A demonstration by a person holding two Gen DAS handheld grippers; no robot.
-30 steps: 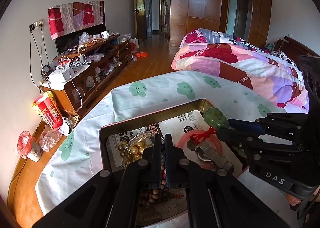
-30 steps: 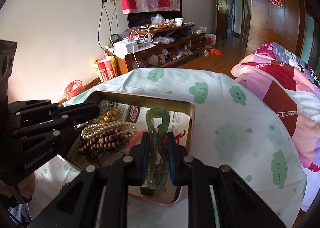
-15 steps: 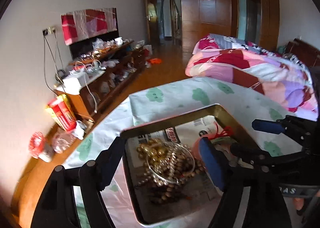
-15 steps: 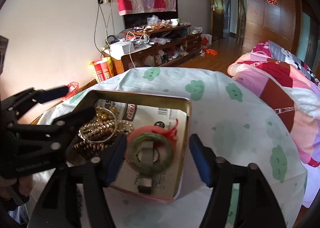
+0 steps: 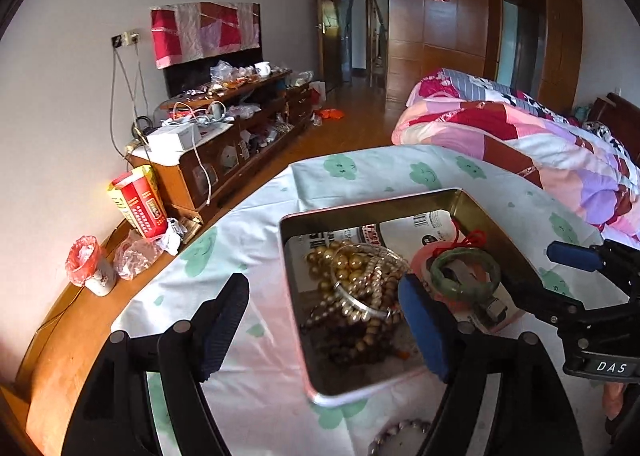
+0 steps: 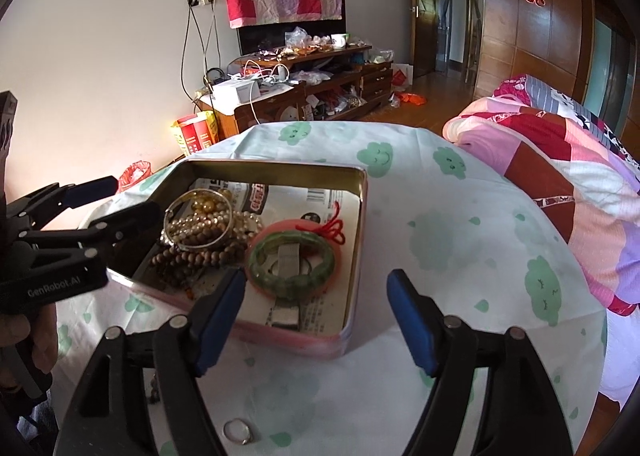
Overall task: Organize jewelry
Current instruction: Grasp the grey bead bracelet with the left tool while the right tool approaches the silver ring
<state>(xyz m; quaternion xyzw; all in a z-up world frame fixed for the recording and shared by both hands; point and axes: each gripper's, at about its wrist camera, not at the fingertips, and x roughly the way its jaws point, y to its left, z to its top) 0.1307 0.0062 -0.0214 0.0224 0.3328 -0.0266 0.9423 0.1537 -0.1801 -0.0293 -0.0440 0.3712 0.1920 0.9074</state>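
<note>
Both claws, left (image 5: pixel 324 320) and right (image 6: pixel 316 316), are held wide apart, empty; the tin tray (image 6: pixel 362 216) is seen just ahead on the cloud-print desk (image 6: pixel 460 240), a bed (image 6: pixel 560 148) beyond.

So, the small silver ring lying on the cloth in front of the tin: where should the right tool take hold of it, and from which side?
The silver ring lies flat on the cloth, so probably come from straight above, one finger inside the hole, one outside, pinching the band.

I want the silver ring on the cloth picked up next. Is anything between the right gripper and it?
Nothing visible. The right gripper is open above the cloth, and the silver ring lies bare just below it, outside the tin tray.
</note>
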